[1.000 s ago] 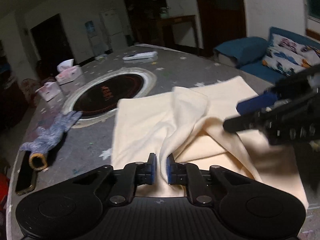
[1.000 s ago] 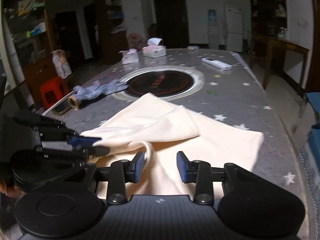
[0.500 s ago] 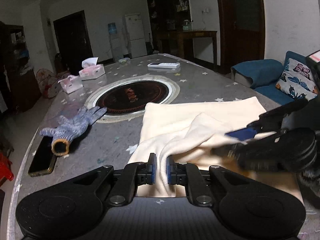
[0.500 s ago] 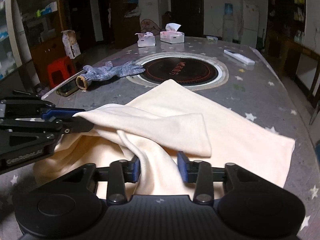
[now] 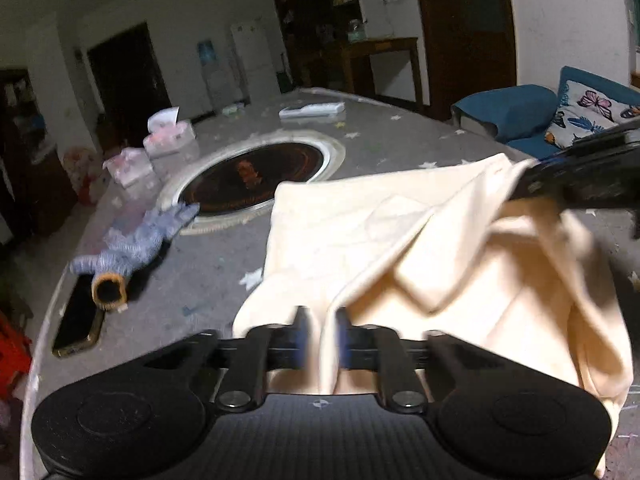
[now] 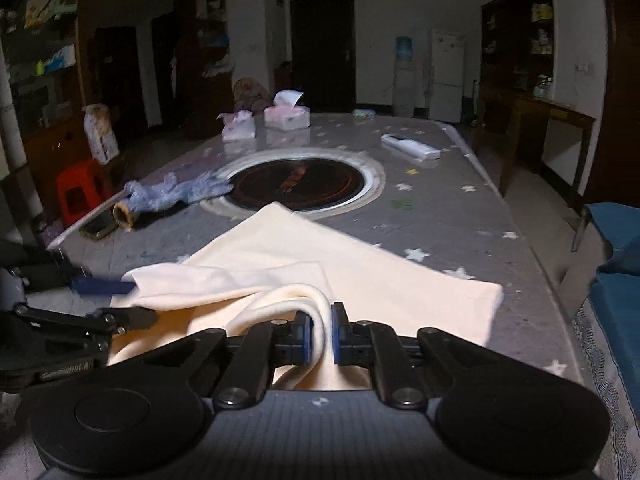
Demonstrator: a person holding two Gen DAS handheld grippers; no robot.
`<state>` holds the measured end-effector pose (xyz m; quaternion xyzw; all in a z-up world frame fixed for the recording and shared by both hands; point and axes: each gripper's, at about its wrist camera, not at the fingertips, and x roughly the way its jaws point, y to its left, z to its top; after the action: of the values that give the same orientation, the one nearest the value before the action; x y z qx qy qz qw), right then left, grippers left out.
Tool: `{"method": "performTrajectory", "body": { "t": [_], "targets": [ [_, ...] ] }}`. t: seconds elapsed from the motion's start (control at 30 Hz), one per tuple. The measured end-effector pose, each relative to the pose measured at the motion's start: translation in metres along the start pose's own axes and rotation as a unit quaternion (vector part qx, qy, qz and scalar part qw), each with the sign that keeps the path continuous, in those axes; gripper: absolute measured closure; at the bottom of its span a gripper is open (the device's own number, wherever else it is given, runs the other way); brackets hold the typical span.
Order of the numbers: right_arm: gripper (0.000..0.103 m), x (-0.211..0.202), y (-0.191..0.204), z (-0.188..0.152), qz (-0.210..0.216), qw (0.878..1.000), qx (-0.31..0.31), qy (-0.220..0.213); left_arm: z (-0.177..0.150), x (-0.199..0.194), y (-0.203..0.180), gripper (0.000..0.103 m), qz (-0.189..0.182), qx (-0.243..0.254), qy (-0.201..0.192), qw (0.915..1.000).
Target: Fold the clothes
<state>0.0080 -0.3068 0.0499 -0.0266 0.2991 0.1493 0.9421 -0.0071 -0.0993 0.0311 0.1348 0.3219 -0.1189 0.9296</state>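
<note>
Both grippers are on the cream-coloured soft cloth garment [image 6: 360,280], which lies on the grey star-patterned bench [image 6: 440,208] just short of the round black inset hotplate with a pale ring [image 6: 298,184]. The left gripper [image 5: 322,330] has its jaws clamped on a pinched ridge of the fabric at the near edge, and in the left wrist view that ridge runs away from the camera toward the right. The right gripper [image 6: 321,334] has its jaws closed on a rolled, cord-like fold of the same garment, the fold looping up and over to the left before it drops between the blue pads [image 6: 306,336]. The near part is lifted and bunched; the far part lies flat, its long axis running from the far-left corner by the hotplate down to the right-hand corner near the bench edge. From the left wrist, the right gripper's dark fingers grip the cloth's upper right corner. Off to the left sit a blue-grey knitted work glove [image 5: 136,240], with its cuff toward the camera, and a dark phone [image 5: 78,320] just beside it. Farther back are two pink tissue boxes [image 6: 286,116] and a white remote control [image 6: 410,147].
</note>
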Motion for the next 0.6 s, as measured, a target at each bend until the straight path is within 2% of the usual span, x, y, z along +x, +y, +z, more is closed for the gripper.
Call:
{"method": "performTrajectory", "body": {
  "t": [0.23, 0.43, 0.53, 0.6],
  "targets": [
    [0.094, -0.039, -0.036, -0.006, -0.037, 0.998, 0.035, -0.024, -0.009, -0.028, 0.038, 0.100, 0.035, -0.070, -0.015, 0.9968],
    [0.094, -0.069, -0.078, -0.027, -0.074, 0.993, 0.086, -0.022, -0.033, -0.055, 0.073, 0.101, 0.075, -0.114, -0.001, 0.9907],
    [0.093, -0.076, -0.095, -0.042, -0.087, 0.990, 0.111, -0.010, -0.041, -0.065, 0.076, 0.100, 0.056, -0.116, 0.002, 0.9916],
    [0.090, -0.079, -0.102, -0.053, -0.097, 0.988, 0.122, 0.000, -0.039, -0.071, 0.068, 0.098, 0.045, -0.100, -0.005, 0.9940]
  ]
}}
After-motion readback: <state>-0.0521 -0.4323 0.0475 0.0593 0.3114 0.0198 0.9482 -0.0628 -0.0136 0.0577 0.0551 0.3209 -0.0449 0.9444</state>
